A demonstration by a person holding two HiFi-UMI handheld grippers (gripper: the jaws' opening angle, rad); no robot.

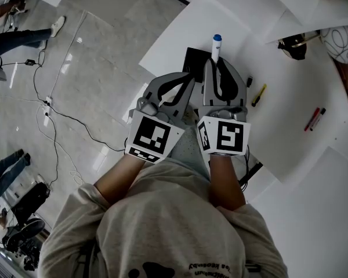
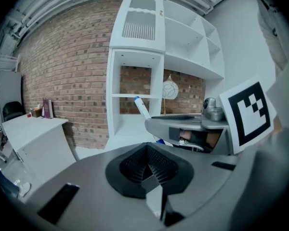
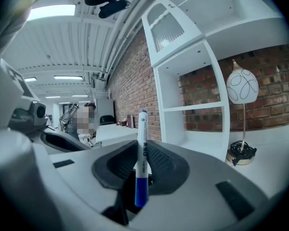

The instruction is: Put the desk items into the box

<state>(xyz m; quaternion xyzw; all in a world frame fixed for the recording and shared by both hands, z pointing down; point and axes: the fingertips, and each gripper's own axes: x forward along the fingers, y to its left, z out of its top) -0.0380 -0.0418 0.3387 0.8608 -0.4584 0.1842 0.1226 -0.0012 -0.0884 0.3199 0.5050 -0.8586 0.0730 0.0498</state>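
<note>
While the left tongs [image 2: 149, 170] rest closed together just left of the blue-capped marker [image 3: 141, 153], the right tongs [image 3: 142, 173] clamp that marker over the white tabletop [image 1: 290, 91], a yellow pen [image 1: 258, 95] lying near its right and white shelves [image 3: 192, 52] against a brick wall [image 3: 130, 81] beyond it.

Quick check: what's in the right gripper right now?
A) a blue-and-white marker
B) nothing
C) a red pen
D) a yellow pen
A: the right gripper view shows the marker standing upright, pinched between the jaws of the right gripper.
</note>
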